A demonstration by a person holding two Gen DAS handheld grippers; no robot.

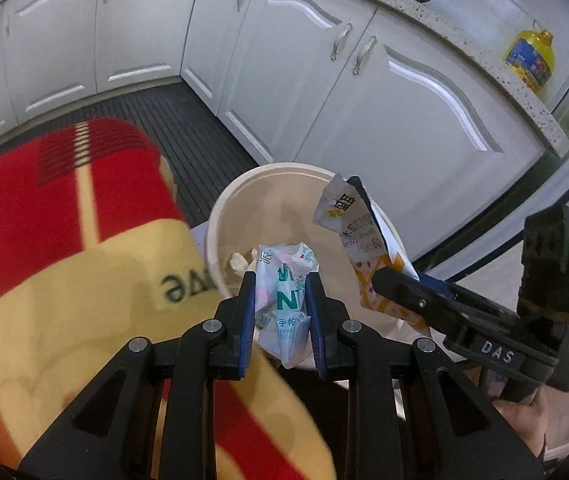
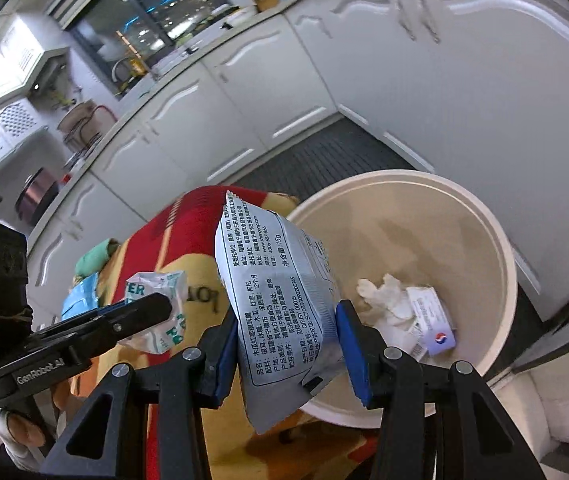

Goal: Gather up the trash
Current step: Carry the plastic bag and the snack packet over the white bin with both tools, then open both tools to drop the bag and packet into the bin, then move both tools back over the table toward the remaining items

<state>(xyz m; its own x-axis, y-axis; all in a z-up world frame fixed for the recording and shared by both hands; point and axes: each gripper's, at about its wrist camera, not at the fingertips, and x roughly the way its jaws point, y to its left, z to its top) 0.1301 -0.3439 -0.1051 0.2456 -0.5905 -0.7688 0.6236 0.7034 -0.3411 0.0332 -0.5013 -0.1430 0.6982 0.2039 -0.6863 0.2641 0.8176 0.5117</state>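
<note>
The carrying step was in hand, with both pieces of trash brought to the bin (image 1: 220, 216) and neither yet dropped. The left claw (image 1: 281, 280) was clamped on a crumpled tissue pack (image 1: 284, 300), which was held above the near rim, beside a red and yellow blanket (image 1: 64, 240). To its right, the right claw (image 2: 290, 320) was clamped on a snack packet (image 2: 280, 300), held upright over the near edge of the bin. Inside the bin, a white wad (image 2: 380, 300) and a small box (image 2: 432, 320) were seen lying on the bottom. It was judged that the next move called for both claws to be carried further over the opening and then opened, so that neither piece would be caught on the rim or dropped onto the blanket.
</note>
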